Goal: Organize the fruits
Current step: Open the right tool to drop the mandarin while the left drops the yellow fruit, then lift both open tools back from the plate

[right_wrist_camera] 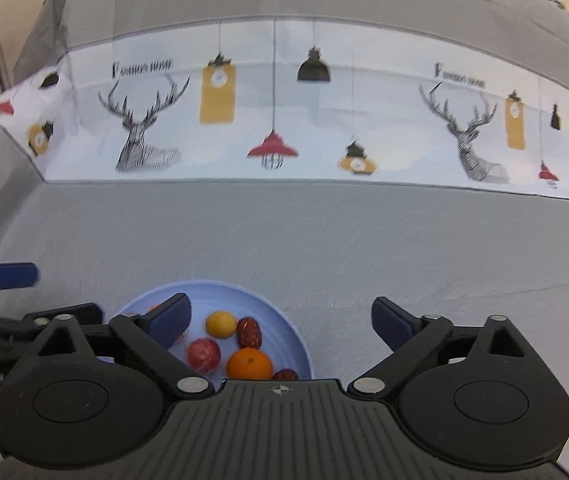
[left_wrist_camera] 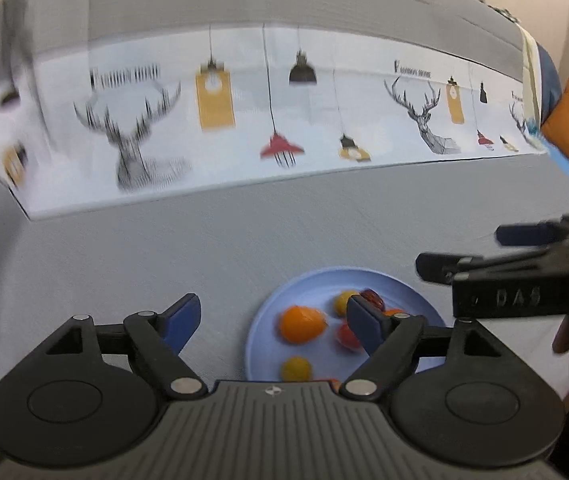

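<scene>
All fruits seen (right_wrist_camera: 249, 364) are already gathered on the blue plate (right_wrist_camera: 280, 320) on the grey worktop (right_wrist_camera: 324, 240), w/ left tongs (left_wrist_camera: 274, 320) & right tongs (right_wrist_camera: 280, 318) both spread, empty; task judged nearly done.

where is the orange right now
In the right wrist view the orange lies on the blue plate, at its near edge, beside the red fruit.

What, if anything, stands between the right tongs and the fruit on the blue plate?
Nothing visible does. The right tongs are open and empty above the blue plate, with the orange and the yellow fruit uncovered below. The left tongs, also open, hover beside them, not across the path.
</scene>
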